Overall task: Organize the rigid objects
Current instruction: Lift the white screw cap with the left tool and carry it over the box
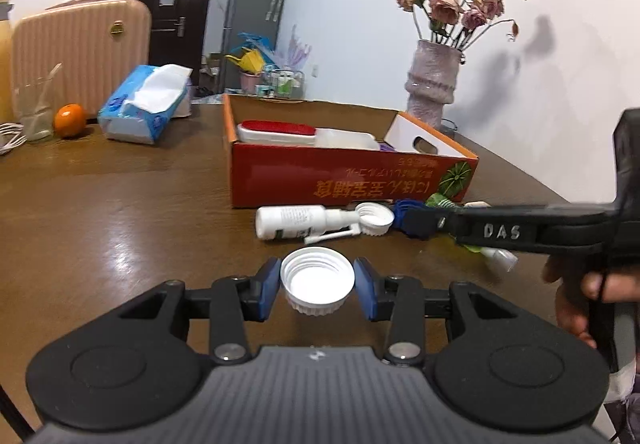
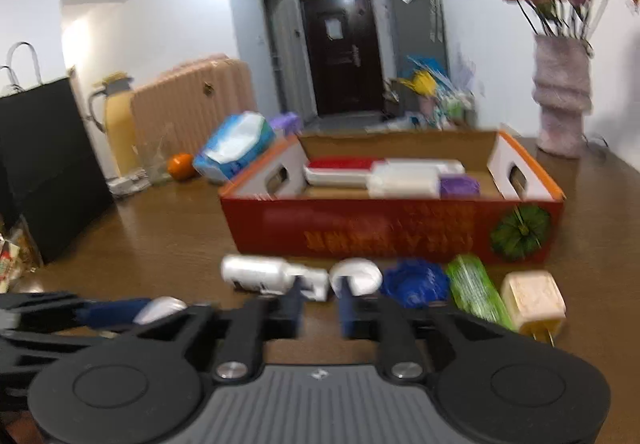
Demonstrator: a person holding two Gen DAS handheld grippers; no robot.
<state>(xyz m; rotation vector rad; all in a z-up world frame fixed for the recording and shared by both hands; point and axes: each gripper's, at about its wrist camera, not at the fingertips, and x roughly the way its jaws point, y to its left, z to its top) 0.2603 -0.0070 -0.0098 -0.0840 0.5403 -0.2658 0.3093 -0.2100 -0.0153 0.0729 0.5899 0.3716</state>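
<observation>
My left gripper (image 1: 317, 286) is shut on a white screw cap (image 1: 317, 280), held just above the wooden table (image 1: 120, 212). A red cardboard box (image 1: 344, 184) holds a red-and-white brush (image 1: 276, 132), a white container and a purple item. In front of it lie a white spray bottle (image 1: 292, 222), a second white cap (image 1: 374, 218), a blue item (image 1: 412, 218) and a green tube. My right gripper (image 2: 320, 308) is open and empty, near the spray bottle (image 2: 264, 276) and second cap (image 2: 356, 276). A blue item (image 2: 416, 282), green tube (image 2: 476, 294) and cream plug adapter (image 2: 534, 302) lie right of it.
A vase of dried roses (image 1: 434, 80) stands behind the box at the right. A tissue pack (image 1: 146, 104), an orange (image 1: 70, 120), a glass (image 1: 34, 108) and a pink suitcase (image 1: 80, 48) are at the back left. A black bag (image 2: 44, 172) and a thermos (image 2: 118, 124) stand at the left.
</observation>
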